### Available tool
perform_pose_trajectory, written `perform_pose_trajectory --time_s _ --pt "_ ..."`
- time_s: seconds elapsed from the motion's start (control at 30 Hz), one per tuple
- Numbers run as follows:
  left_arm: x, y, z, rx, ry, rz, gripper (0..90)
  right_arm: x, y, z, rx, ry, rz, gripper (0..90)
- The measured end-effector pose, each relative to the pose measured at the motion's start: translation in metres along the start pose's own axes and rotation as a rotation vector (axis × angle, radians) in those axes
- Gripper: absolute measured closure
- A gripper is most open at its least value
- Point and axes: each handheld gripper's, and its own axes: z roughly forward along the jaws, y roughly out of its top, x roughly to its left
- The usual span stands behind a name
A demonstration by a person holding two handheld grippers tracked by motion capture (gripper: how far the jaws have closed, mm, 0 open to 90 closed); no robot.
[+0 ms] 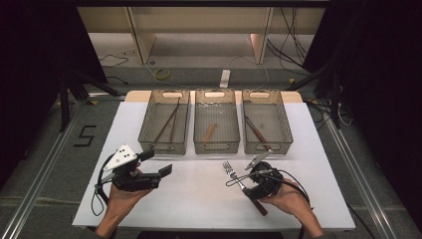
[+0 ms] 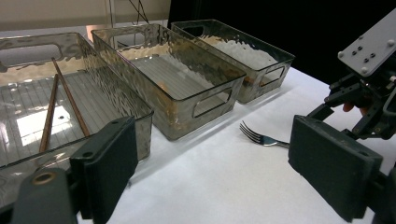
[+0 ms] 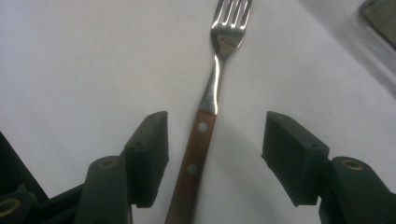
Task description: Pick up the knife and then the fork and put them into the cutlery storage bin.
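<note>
Forearms come in from my near edge of the white table, one on each side. My right hand holds the right gripper low over the wood-handled steel fork, tilted down and toward the left of the high view. In the right gripper view the fork lies flat on the table between the two black pads, its brown riveted handle running back toward me and its tines pointing away. The jaws stand partly open, a clear gap on each side of the handle, neither pad touching it, so nothing is gripped.

My left hand holds the left gripper above the table, well apart from the fork, roughly level and pointing right and a little away, with its grey three-cornered plate on top. Its jaws are wide open with nothing between them; in the left gripper view I see the fork's tines on the table beyond them.

Farther off stand three clear plastic bins in a row, just beside one another. The left bin holds brown chopsticks, the middle bin a small brownish piece I cannot identify, the right bin a brown-handled utensil.
</note>
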Motion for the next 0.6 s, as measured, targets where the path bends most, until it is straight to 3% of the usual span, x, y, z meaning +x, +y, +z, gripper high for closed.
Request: perform_pose_trajectory --time_s 0.6 --pt "0.0 0.0 -0.001 -0.003 0.0 -0.002 15.4 0.003 -0.003 0.017 0.072 0.0 -0.024 51.5"
